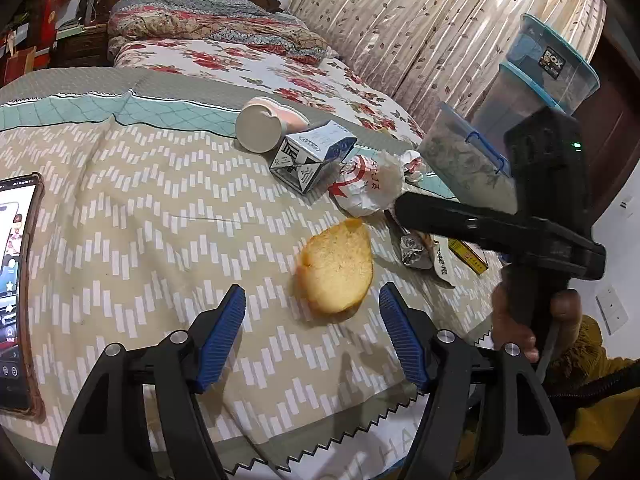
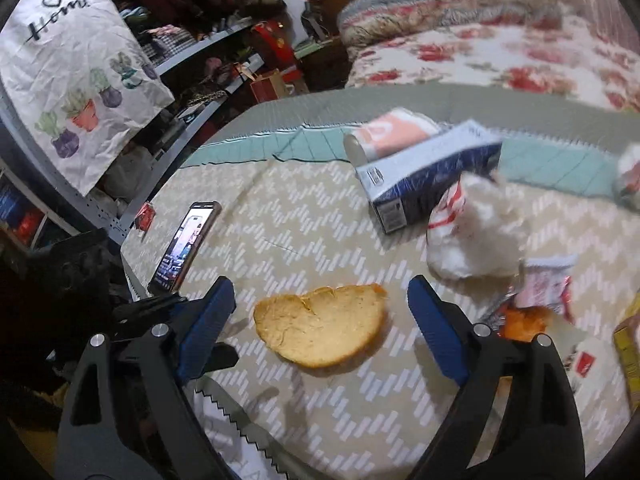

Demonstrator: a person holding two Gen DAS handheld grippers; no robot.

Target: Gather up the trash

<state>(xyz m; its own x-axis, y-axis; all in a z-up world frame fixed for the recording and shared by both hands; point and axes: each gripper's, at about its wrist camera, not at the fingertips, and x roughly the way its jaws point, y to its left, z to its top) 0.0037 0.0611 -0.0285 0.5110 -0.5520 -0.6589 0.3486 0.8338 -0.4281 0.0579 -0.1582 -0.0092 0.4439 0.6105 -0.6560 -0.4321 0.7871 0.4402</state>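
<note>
A slice of bread (image 1: 336, 266) lies on the patterned bed cover, also in the right wrist view (image 2: 322, 324). My left gripper (image 1: 312, 334) is open and empty, just short of the bread. My right gripper (image 2: 320, 330) is open around the bread, low over the cover; its body shows in the left wrist view (image 1: 500, 228). Behind the bread lie a blue and white carton (image 1: 312, 156) (image 2: 428, 172), a crumpled white and red wrapper (image 1: 370, 186) (image 2: 472, 228), a pink and white cup (image 1: 262, 124) (image 2: 384, 136), and foil scraps (image 1: 416, 252).
A phone (image 1: 14, 292) (image 2: 186, 246) lies at the left on the cover. Stacked clear plastic boxes (image 1: 520, 112) stand at the right by the curtain. More wrappers and an orange piece (image 2: 528, 316) lie at the right. Shelves of clutter stand beyond the bed's left edge.
</note>
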